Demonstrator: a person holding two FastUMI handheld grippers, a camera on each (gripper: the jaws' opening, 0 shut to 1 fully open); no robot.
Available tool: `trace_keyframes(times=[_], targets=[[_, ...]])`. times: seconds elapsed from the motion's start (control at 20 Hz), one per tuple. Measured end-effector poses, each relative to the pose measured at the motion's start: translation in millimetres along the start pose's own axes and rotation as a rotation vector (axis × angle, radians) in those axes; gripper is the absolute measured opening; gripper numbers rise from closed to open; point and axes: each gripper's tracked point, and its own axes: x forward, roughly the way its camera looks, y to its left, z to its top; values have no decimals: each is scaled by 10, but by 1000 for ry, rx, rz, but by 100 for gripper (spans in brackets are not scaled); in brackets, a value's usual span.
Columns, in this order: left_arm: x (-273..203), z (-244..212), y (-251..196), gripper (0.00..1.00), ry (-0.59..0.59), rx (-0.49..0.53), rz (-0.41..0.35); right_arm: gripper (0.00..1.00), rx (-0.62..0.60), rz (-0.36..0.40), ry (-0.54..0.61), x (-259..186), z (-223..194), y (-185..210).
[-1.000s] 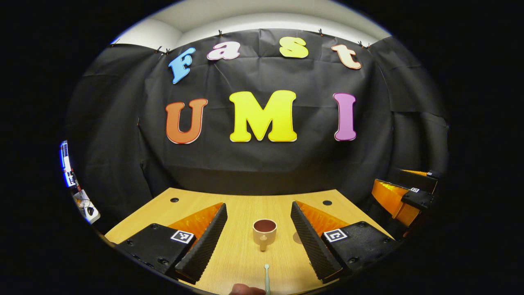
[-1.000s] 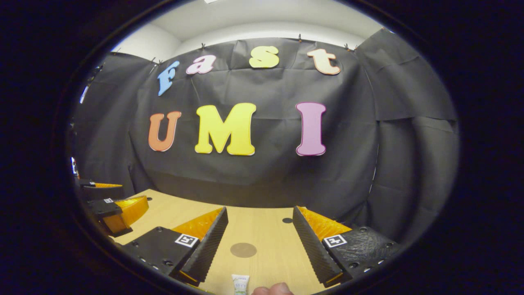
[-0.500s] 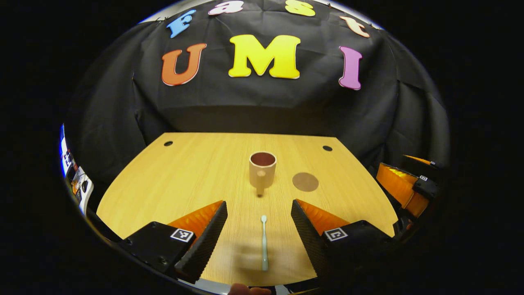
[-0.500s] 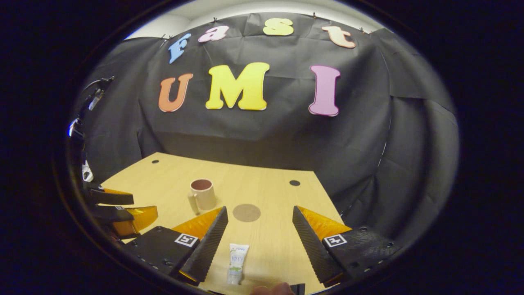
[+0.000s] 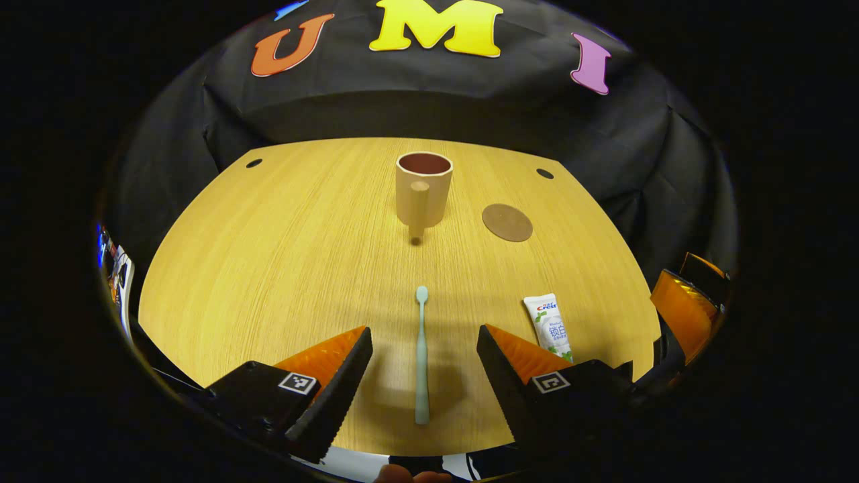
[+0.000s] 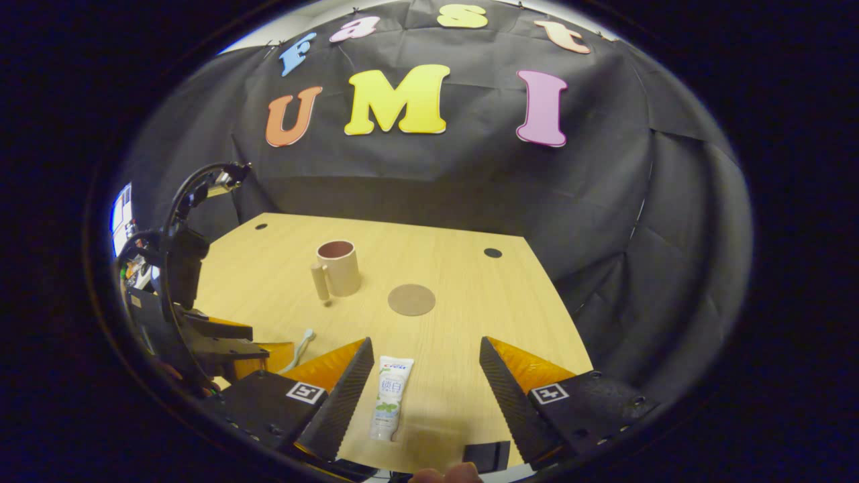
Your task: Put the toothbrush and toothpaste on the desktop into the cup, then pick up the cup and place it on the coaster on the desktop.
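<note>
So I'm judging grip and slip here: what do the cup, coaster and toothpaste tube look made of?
Cup: matte beige, likely plastic or wheat-straw composite; no glaze shine. Coaster: thin brown disc, perhaps cork or leather; dull surface. Toothpaste tube: soft printed plastic, slight sheen and flattened end.

A pale green toothbrush lies flat on the desk between the left claw's spread fingers, head pointing away. Straight beyond it stands a beige cup, upright and empty, dark inside, handle toward that claw. A flat round brown coaster lies just right of the cup, apart from it. A small white toothpaste tube lies flat between the right claw's open fingers, close beside the left finger.
</note>
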Motion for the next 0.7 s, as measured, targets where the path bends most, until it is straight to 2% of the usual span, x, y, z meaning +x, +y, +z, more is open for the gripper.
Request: trace_keyframes(times=[0.3,0.4,0.55,0.7], targets=[[305,-79,6,100,28,23,5,95,-15,7,144,98,-489,-5],[365,-78,6,96,24,37,4,95,-13,14,166,85,-559,2],[428,-132,-1,84,42,43,5,98,-14,16,180,97,-600,27],[473,-166,11,80,65,29,8,95,-3,16,199,109,-653,56]])
